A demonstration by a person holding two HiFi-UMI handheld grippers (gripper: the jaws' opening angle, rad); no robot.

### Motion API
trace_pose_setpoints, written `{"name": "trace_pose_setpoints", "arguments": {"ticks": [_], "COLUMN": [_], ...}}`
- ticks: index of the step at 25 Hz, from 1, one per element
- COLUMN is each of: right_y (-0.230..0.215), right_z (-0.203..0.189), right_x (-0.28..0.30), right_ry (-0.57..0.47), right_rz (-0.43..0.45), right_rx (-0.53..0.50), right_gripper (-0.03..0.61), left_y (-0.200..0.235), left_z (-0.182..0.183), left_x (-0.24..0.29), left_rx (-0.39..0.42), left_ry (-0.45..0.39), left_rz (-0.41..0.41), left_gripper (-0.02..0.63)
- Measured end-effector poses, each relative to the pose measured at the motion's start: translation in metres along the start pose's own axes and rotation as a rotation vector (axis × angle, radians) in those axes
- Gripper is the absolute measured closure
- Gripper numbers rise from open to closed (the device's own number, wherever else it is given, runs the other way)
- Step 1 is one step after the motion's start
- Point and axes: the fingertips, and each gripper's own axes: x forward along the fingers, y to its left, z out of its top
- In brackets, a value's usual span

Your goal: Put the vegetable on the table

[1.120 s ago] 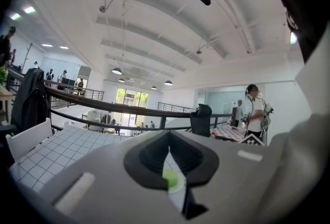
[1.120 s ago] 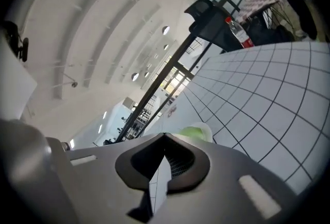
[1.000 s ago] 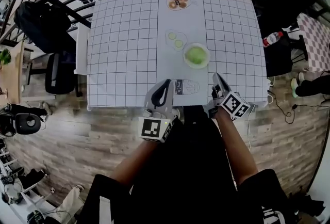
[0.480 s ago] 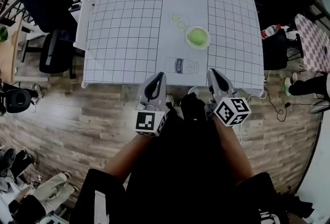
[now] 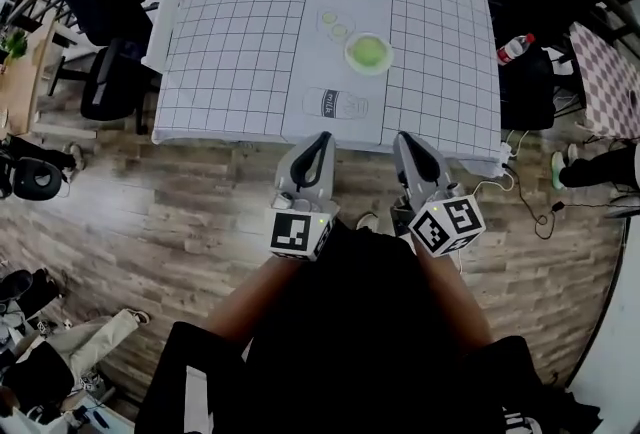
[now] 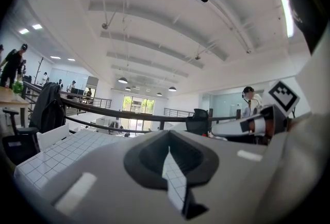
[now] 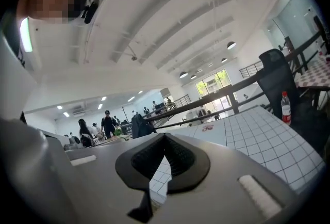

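Before the table (image 5: 240, 42), left gripper (image 5: 321, 139) and right gripper (image 5: 403, 139) side by side, pointing forward, jaws closed, empty.

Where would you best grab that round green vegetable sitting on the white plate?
Probably from straight above, with the jaws closing across the widest middle of the green vegetable. It looks round and domed, and the rim of the plate around it would likely block a low sideways approach.
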Motion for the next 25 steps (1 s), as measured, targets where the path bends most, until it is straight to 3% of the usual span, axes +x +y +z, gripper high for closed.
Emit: {"name": "trace_pose_setpoints", "arguments": {"ticks": [9,16,25], "right_y": [-0.013,-0.004,0.004], "right_z": [0.0,0.005,0.001], "right_x": [-0.071,-0.092,-0.097], "right_ry": [-0.018,-0.063,-0.053], "right_rz": [-0.026,-0.058,-0.045], "right_rx": [-0.065,-0.172,-0.223], "right_gripper": [0.581,0.581,0.581], "left_y": [-0.092,-0.115,-0.122], "left_z": [-0.004,0.004,0.006], "left_x": [-0.012,-0.025,-0.033], "left_rx": [0.031,0.046,0.06], "left_ry": [-0.023,-0.036,-0.05], "left_rz": [0.001,-0.008,0.001], "left_gripper": [0.606,0.606,0.606]}}
